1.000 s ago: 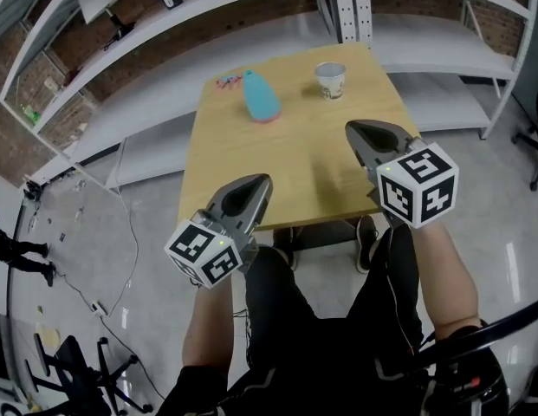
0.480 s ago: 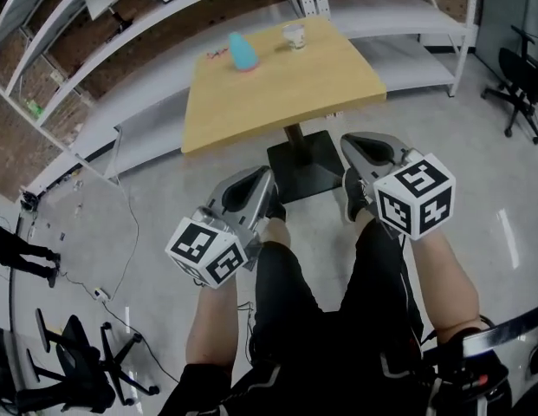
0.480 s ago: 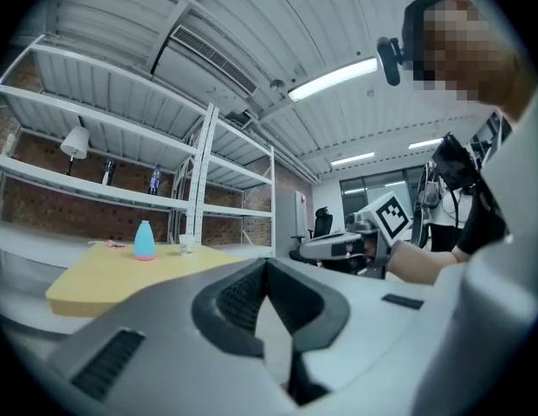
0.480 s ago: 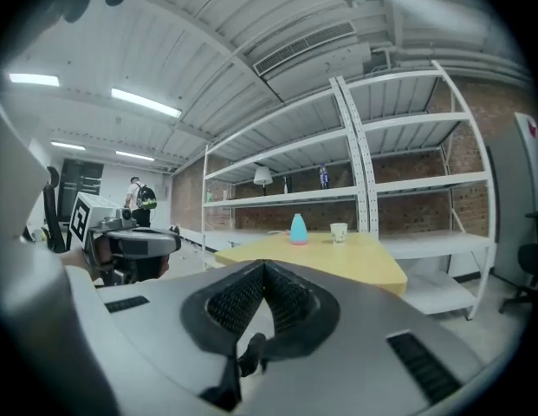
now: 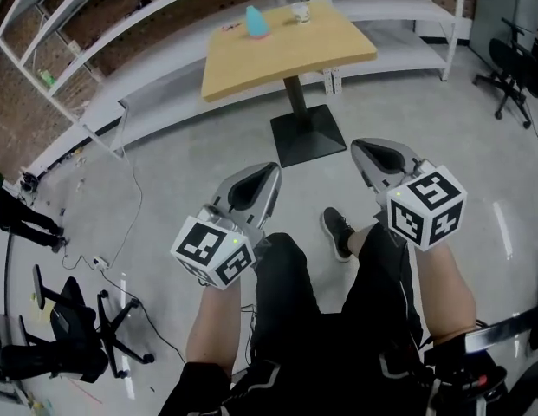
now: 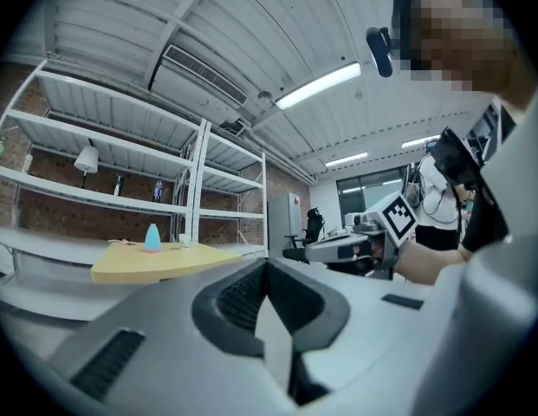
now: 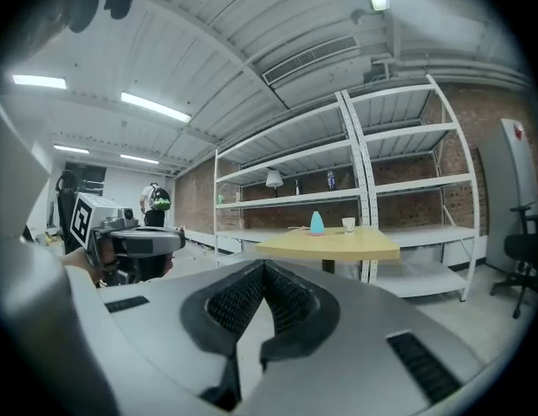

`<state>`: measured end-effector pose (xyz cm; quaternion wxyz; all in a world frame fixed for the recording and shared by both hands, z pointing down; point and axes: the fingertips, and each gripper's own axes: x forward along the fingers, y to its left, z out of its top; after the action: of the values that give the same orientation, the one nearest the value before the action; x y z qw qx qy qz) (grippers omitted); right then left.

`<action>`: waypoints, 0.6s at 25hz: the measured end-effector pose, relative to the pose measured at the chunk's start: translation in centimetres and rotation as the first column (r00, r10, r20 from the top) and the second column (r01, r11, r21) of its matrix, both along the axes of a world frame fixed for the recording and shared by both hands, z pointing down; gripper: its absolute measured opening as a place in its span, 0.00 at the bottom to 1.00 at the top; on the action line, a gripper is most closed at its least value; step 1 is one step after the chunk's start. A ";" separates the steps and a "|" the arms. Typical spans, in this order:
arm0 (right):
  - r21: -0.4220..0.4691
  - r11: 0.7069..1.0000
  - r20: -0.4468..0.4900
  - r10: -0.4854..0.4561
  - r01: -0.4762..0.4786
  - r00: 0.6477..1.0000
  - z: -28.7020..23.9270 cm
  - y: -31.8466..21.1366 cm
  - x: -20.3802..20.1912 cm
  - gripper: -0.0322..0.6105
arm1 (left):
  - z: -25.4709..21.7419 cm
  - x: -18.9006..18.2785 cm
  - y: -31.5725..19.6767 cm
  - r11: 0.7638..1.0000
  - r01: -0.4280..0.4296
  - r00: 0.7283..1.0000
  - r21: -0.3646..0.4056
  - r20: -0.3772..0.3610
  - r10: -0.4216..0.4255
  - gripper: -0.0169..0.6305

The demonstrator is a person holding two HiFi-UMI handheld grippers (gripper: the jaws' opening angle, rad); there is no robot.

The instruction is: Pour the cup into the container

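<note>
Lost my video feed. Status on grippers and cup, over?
Left hand-held gripper shut, empty; right hand-held gripper same. Cup and blue container on the wooden table, well out of reach. Only open floor between.

Matt wooden table — glossy smooth floor (faint reflections), white metal shelving.

Lab/workshop space (industrial feel): brick wall, white steel shelving, ofc chair, cables across polished floor.

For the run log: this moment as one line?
stance: far from table | left tongs: shut, empty | right tongs: shut, empty | cup, teal container: on table
</note>
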<state>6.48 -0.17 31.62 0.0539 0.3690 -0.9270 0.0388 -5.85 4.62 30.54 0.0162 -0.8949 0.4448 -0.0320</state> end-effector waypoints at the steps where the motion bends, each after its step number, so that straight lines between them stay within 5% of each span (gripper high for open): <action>1: 0.000 1.000 0.002 0.006 -0.006 1.000 0.1 1.6 -0.1 0.05 | 0.2 -0.2 1.5 1.000 -0.001 1.000 -0.005 -0.002 0.001 0.03; 15: -0.013 0.999 -0.035 -0.035 0.035 0.999 1.9 28.1 -0.4 0.05 | 3.9 0.8 28.6 0.997 0.007 0.999 -0.079 -0.042 -0.010 0.03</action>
<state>6.05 27.91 33.51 0.0733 0.3531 -0.9320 0.0370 -5.02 33.19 34.44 -0.0286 -0.8934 0.4474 -0.0303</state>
